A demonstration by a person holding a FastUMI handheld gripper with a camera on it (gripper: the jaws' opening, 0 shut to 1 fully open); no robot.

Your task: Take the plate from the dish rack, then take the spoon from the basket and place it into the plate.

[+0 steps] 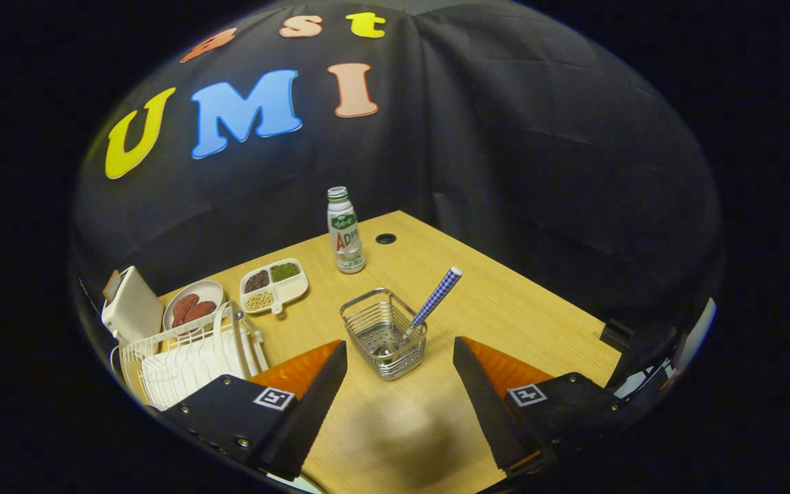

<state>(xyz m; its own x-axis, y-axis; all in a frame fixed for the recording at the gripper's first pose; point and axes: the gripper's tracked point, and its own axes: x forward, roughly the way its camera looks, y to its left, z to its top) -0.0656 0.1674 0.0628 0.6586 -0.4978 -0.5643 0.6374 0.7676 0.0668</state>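
The gripper [400, 358] hovers above the table [518, 315] with its fingers spread wide, holding nothing. The spoon [435, 299] stands in the wire basket [385, 333] just ahead of the fingertips. The dish rack [189, 357] sits beside the left finger; whether a plate is in it I cannot tell. Likely nothing is done yet.

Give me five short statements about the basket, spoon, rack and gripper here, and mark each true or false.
1. The gripper is open, holding nothing. True.
2. The checked-handled spoon stands in the square metal wire basket. True.
3. The basket lies tipped over. False: it stands upright, just ahead of the fingers.
4. The white wire dish rack is beyond the white plastic bottle. False: the bottle is farther away.
5. The spoon lies on the wooden table. False: in the basket.
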